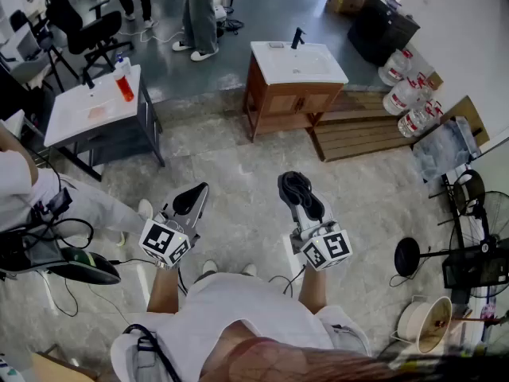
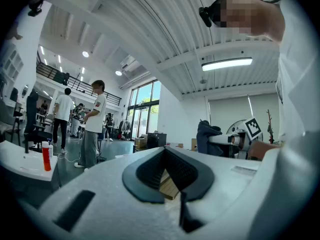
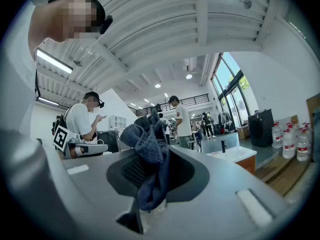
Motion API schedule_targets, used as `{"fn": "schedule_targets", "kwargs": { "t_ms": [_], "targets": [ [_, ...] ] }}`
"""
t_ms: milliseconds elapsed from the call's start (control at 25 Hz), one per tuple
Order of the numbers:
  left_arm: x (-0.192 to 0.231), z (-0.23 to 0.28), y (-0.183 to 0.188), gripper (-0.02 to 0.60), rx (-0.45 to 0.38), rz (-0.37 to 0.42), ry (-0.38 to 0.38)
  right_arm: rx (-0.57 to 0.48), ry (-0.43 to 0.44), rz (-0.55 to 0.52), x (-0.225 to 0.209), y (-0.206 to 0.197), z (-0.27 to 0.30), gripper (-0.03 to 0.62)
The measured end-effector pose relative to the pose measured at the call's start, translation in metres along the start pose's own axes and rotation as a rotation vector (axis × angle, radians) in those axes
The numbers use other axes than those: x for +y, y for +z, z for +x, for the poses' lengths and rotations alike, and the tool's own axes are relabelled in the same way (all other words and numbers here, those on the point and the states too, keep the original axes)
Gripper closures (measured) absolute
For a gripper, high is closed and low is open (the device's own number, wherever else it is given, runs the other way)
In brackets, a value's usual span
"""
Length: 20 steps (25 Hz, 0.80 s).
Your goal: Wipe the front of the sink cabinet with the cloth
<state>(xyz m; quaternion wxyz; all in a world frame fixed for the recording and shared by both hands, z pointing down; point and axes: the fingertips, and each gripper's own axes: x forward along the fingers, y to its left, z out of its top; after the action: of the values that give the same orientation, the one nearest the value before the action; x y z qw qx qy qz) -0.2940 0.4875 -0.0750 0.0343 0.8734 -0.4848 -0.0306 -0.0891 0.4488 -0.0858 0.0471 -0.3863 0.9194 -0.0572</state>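
The cloth, dark blue and bunched, is pinched in your right gripper. Its jaws are clamped on the cloth's middle, so a wad stands above the tips and a tail hangs below. The cloth is up in the air in front of your chest, well apart from the sink cabinet. That cabinet stands on the floor ahead of you, at the far edge of the pale tiled patch. Its wooden door front is turned toward you, under a white basin with a black faucet. The cloth is nowhere near that front, so by my reading the step in hand is the approach.

Walk up square to the doors, then crouch or bend so the gripper comes in level, not from above. Lead with the wad, because bare jaw tips would likely scrape the wood. Press lightly and run even, overlapping strokes from the top rail down, edge to edge. The grip looks firm, but it is on a small fold, and too much drag could pull the cloth out.

Your left gripper is closed on nothing, its jaws meeting at the tips. Hold it out to the side, clear of the pallet just beside the cabinet's right. The other washstand, off to the left, is not your target.
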Motion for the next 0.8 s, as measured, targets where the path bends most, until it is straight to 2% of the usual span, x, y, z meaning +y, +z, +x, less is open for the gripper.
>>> {"fn": "schedule_targets", "kwargs": {
  "t_ms": [280,800],
  "targets": [
    [0.01,-0.006,0.001,0.577,-0.005,0.012,0.009,-0.014,0.021,-0.005,0.007,-0.001,0.014,0.503],
    [0.004,-0.001,-0.005,0.577,0.014,0.004,-0.002,-0.015,0.013,0.032,0.0,-0.001,0.008,0.5]
  ]
}}
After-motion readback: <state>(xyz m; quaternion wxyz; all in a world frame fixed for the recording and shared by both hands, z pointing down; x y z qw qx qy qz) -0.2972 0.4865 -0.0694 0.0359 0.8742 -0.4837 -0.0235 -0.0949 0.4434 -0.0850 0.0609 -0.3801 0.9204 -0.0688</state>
